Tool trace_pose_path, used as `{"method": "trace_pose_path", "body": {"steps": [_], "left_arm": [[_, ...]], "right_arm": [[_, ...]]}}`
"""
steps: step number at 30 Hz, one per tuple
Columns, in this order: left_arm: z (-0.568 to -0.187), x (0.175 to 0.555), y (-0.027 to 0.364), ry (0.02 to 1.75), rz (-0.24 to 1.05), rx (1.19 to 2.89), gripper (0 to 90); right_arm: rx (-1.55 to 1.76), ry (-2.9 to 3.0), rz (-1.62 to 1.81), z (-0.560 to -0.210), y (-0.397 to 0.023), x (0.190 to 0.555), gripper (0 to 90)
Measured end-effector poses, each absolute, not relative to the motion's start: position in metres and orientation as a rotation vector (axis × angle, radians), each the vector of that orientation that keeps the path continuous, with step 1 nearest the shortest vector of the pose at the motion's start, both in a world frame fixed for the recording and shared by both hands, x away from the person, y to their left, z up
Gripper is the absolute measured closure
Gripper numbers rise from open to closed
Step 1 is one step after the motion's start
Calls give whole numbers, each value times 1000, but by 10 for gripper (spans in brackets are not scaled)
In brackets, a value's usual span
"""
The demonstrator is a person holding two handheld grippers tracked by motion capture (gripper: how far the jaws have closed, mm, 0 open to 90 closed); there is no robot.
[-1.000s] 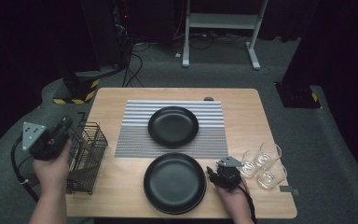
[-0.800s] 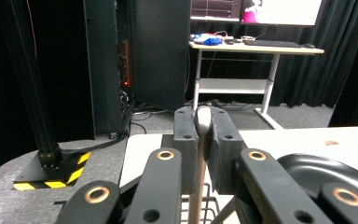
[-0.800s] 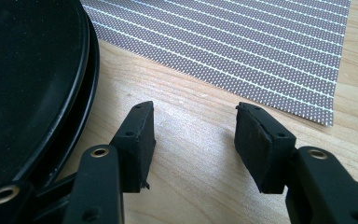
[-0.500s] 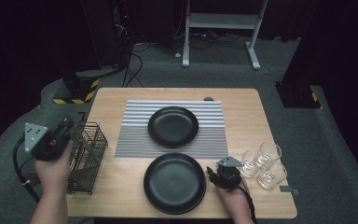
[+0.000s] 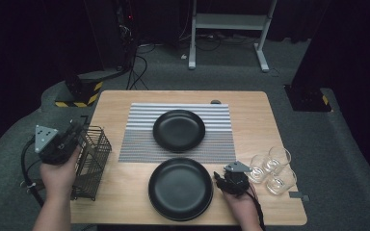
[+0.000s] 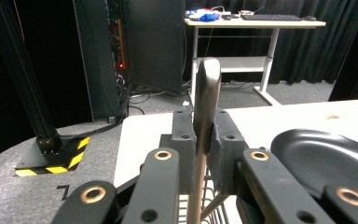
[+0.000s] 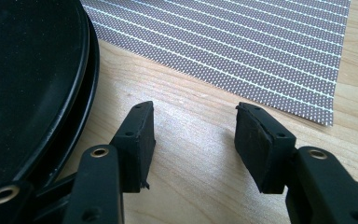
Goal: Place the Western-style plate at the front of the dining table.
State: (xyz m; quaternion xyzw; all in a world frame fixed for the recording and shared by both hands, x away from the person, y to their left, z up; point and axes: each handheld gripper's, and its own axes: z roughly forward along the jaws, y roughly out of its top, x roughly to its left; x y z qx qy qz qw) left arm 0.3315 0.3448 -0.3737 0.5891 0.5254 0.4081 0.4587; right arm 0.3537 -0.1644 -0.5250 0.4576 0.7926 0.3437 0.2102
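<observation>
My left gripper is held above the black wire basket at the table's left edge. It is shut on a flat dark grey utensil handle, which stands upright between the jaws; the utensil's lower end is hidden behind the jaws. Wires of the basket show just below. My right gripper rests low on the wood beside the right rim of the near black plate. Its jaws stand open with bare table between them, and the plate's rim lies just to their left.
A second black plate sits on the striped grey placemat mid-table. Three clear glasses cluster at the right, close to my right hand. A small dark knob lies at the far edge. A corner of the placemat lies ahead of the right jaws.
</observation>
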Motion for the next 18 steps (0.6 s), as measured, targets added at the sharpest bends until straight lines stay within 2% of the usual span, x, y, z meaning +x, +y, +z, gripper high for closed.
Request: {"method": "trace_pose_path", "body": {"steps": [18], "left_arm": [[-375, 337, 344, 1325, 978, 1485, 824]], "right_arm": [[1272, 2204, 956, -525, -164, 354, 475]]}}
